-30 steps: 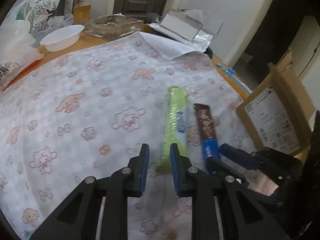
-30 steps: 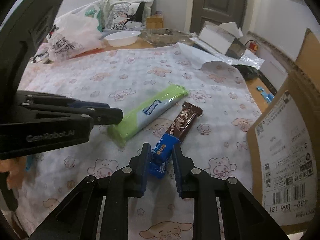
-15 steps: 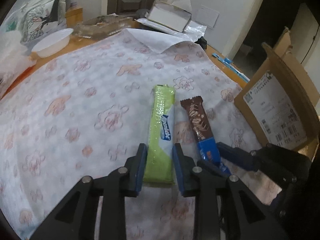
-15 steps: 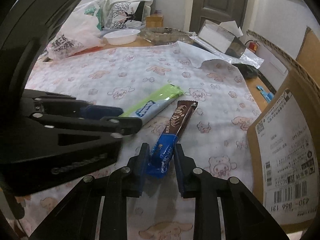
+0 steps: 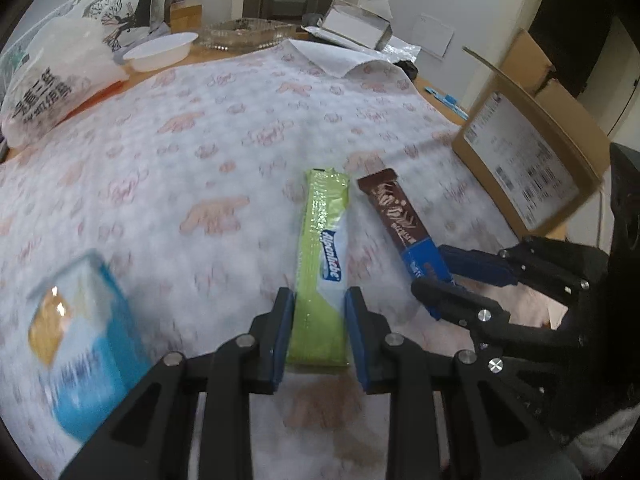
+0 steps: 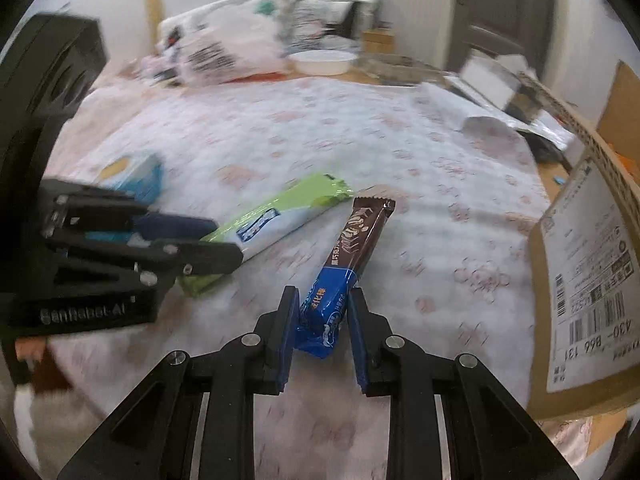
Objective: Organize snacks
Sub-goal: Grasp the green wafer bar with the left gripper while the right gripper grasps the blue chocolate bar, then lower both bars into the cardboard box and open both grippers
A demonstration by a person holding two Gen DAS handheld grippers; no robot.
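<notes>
Between the left gripper's (image 5: 320, 330) pads sits the near end of the green snack pack (image 5: 323, 264) — clamped. Just right of it, the right gripper (image 6: 323, 330) pinches the chocolate bar's (image 6: 347, 266) blue end — both over the patterned tablecloth (image 5: 200, 168); cardboard box (image 6: 580, 280) further right.

Soft, dim room light is reaching you; motion blur is smearing the tablecloth (image 5: 224, 152) beyond the tongs, fisheye is bending edges, and glare is glinting on the green wrapper (image 5: 322, 216).

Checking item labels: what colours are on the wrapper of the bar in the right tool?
Brown with a blue end, on the chocolate bar; clearest in the right wrist view.
</notes>
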